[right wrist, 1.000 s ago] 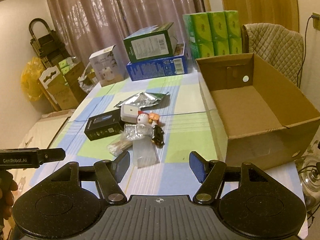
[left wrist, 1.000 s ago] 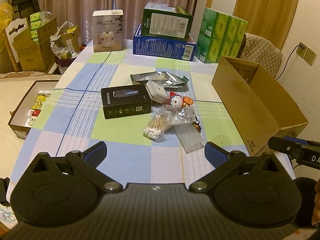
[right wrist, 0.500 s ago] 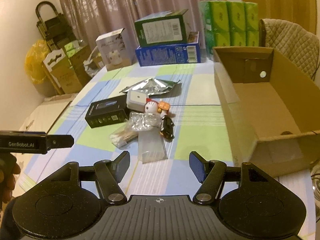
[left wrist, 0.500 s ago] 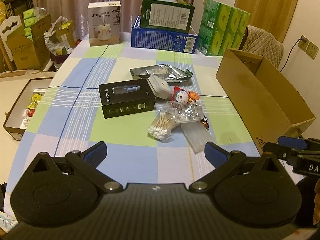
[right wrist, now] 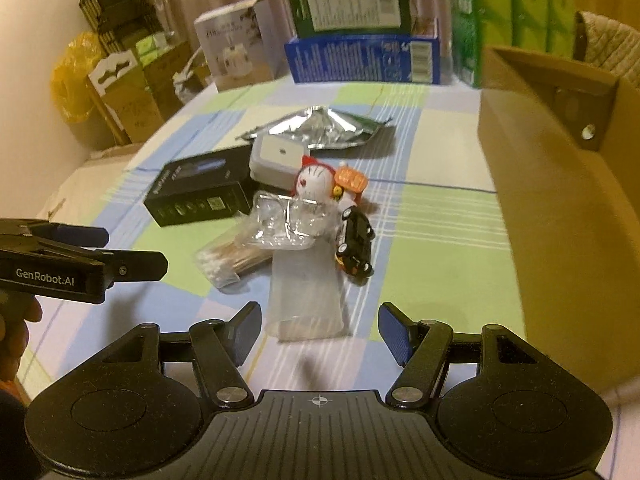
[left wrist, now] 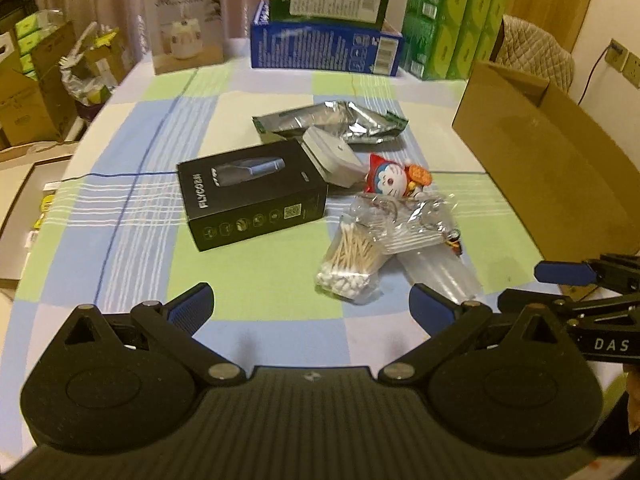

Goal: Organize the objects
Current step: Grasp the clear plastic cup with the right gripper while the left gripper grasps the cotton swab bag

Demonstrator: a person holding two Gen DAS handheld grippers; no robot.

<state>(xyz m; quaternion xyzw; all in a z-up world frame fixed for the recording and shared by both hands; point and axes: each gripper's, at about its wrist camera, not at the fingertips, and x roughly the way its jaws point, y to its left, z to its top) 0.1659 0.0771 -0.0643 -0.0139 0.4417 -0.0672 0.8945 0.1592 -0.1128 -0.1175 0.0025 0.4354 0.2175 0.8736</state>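
Note:
A cluster of small items lies mid-table: a black box (left wrist: 252, 196), a white case (left wrist: 330, 156), a silver foil pouch (left wrist: 332, 122), a red-hooded cat figure (left wrist: 390, 180), a bag of cotton swabs (left wrist: 352, 256), a crumpled clear bag (left wrist: 404, 216), a clear plastic cup (right wrist: 304, 292) on its side and a black toy car (right wrist: 356, 240). My left gripper (left wrist: 312, 308) is open above the cloth, short of the swabs. My right gripper (right wrist: 320, 332) is open; the cup's near end shows in its gap, untouched by the pads.
An open cardboard box (right wrist: 560, 200) stands at the table's right edge. Blue and green cartons (left wrist: 324, 44), green tissue packs (left wrist: 452, 36) and a white product box (left wrist: 186, 20) line the far edge. Boxes and bags crowd the floor at left (left wrist: 32, 96).
Both grippers have come forward and down toward the cluster, so the items look larger and closer. The jaws kept the same width. Nothing on the table has moved.

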